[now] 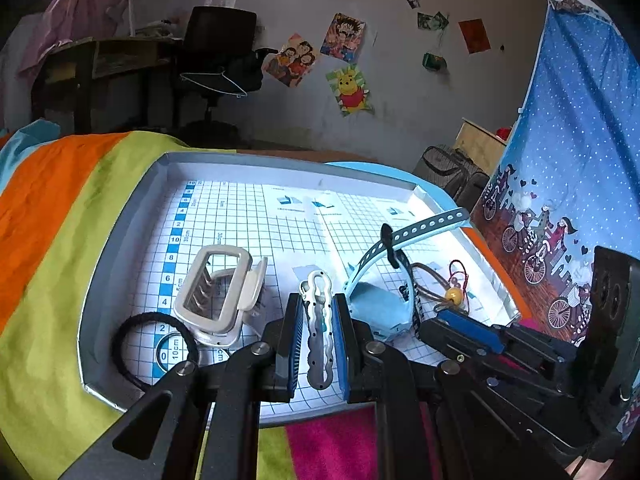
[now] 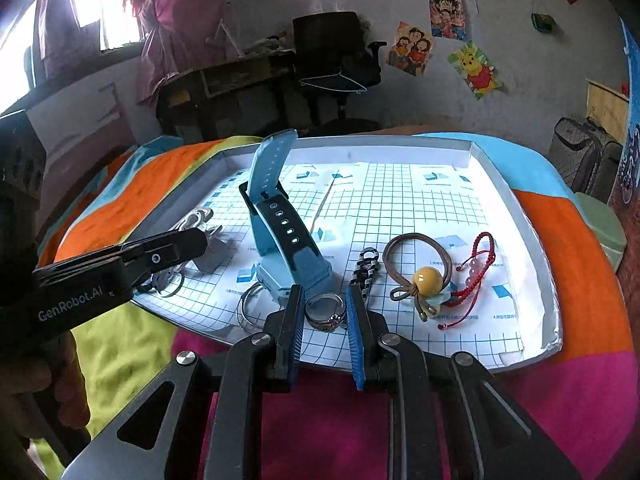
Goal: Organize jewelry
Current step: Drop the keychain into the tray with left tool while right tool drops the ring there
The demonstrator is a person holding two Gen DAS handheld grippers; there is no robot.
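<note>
Nearest the left wrist camera, the left gripper (image 1: 317,344) had its jaws clenched on a silver hair clip (image 1: 319,334), whose long axis ran straight ahead along the fingers, its tip poking out past them; nearest the right wrist camera, the right gripper (image 2: 325,334) was grasping a silver ring (image 2: 326,311) between its blue pads, the band lying roughly flat; both pieces hung over the near edge of the shallow tray (image 2: 516,196) with its gridded paper floor, which sat on a striped cloth; just beyond the ring lay a dark chain link piece (image 2: 366,266) and, to its right, a brown hair tie with a yellow bead (image 2: 427,278) and a red cord bracelet (image 2: 476,264); the blue watch (image 2: 286,240) stood between the two grippers, strap reared up; left of the clip sat a white claw clip (image 1: 218,296) and a black hair band (image 1: 154,346); the open far half of the tray looked the likeliest place to set both held things down.
</note>
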